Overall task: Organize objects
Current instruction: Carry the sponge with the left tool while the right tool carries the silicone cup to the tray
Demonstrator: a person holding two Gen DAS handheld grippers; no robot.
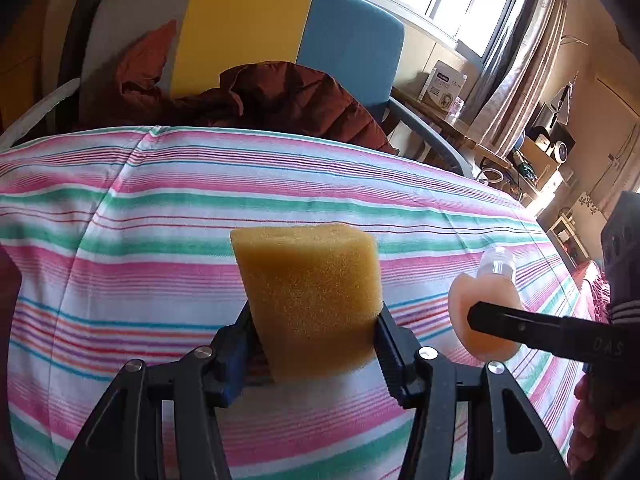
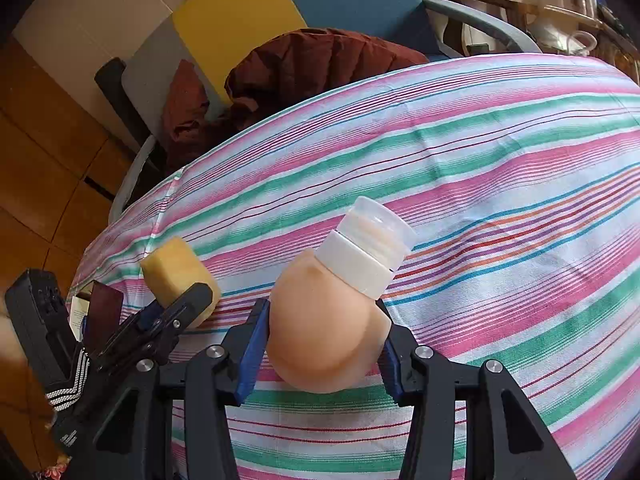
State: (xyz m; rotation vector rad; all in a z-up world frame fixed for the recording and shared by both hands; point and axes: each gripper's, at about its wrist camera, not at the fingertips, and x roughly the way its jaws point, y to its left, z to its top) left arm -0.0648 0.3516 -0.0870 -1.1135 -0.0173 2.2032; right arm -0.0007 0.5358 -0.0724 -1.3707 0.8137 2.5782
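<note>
A yellow sponge (image 1: 310,300) sits clamped between the fingers of my left gripper (image 1: 314,326), which is shut on it above the striped cloth (image 1: 140,208). In the right wrist view the same sponge (image 2: 176,270) and left gripper (image 2: 176,312) show at the lower left. My right gripper (image 2: 322,334) is shut on a soft peach squeeze bottle (image 2: 320,332) with a white collar and clear cap (image 2: 378,226), tilted up and to the right. That bottle (image 1: 480,312) and a right finger (image 1: 540,330) appear at the right of the left wrist view.
The pink, green and white striped cloth covers the whole table. Behind its far edge stands a chair (image 1: 248,28) with grey, yellow and blue panels and a dark red jacket (image 1: 288,96) on it. Cluttered shelves (image 1: 544,148) and a window lie to the right.
</note>
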